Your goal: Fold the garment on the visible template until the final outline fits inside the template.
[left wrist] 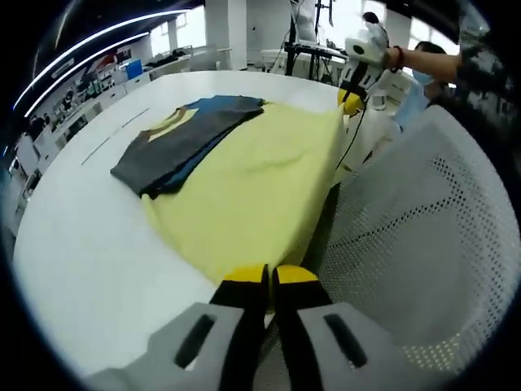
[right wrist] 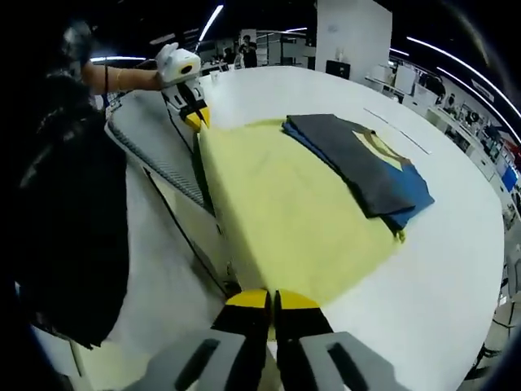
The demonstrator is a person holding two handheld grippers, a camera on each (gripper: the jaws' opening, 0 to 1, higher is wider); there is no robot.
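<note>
1. At nine o'clock in the left gripper view, the white table (left wrist: 81, 244) spreads wide and round, with desks and ceiling light strips behind it at ten o'clock.
2. Toward eleven o'clock the folded garment (left wrist: 183, 142), dark grey over blue with a yellow patch at the collar, lies on the far left part of the yellow template (left wrist: 252, 195).
3. At six o'clock the left gripper (left wrist: 269, 277) has its yellow-tipped jaws pressed together right at the template's near corner; whether cloth is pinched between them cannot be told.
4. From three to five o'clock sits a white perforated chair back (left wrist: 423, 236).
5. At one o'clock the right gripper (left wrist: 350, 102) meets the template's far corner, a person's hand (left wrist: 389, 57) behind it.
6. In the right gripper view, at eleven o'clock the left gripper (right wrist: 198, 119) touches the template's (right wrist: 285, 204) far corner.
7. At six o'clock the right gripper (right wrist: 271, 301) has its jaws closed together at the near corner; a grip on cloth cannot be told.
8. At two o'clock the garment (right wrist: 362, 163) rests on the template's right side, the table (right wrist: 440, 277) beyond.
</note>
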